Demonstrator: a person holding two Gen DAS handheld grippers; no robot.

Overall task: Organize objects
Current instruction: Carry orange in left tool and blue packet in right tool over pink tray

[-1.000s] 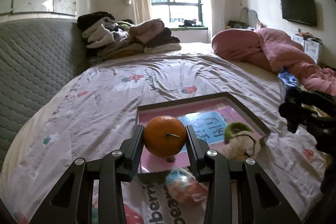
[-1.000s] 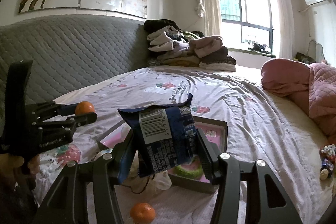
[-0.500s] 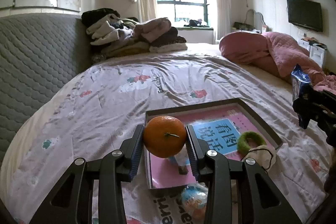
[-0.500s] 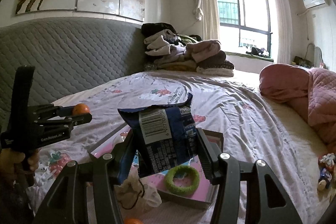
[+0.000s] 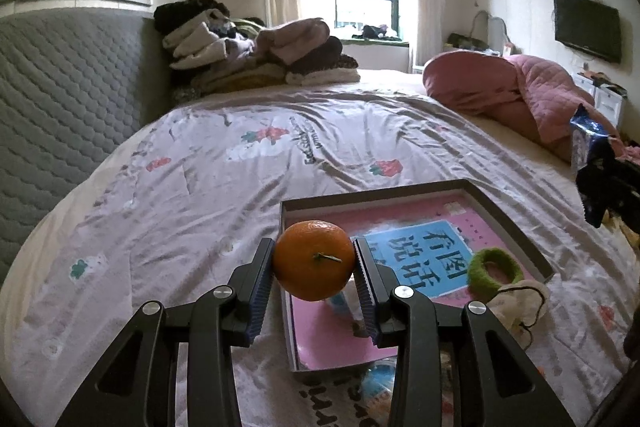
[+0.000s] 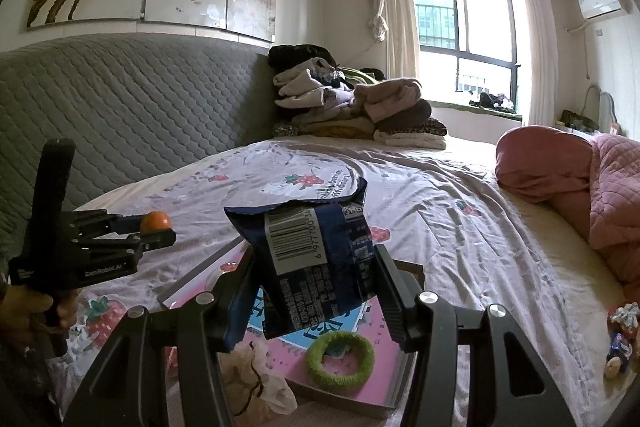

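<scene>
Left tool (image 5: 314, 263) stayed clamped on the orange (image 5: 313, 259); over the last second it had drifted across so the fruit hung above the near-left corner of the tray (image 5: 516, 227) on the bed (image 5: 200, 195). Right tool (image 6: 316, 283) kept its grip on the blue snack bag (image 6: 312, 251), now over the tray's middle, above the green ring (image 6: 340, 361). Neither jaw width changed. Judgement: both items were lined up for dropping into the tray; release not yet begun.
</scene>
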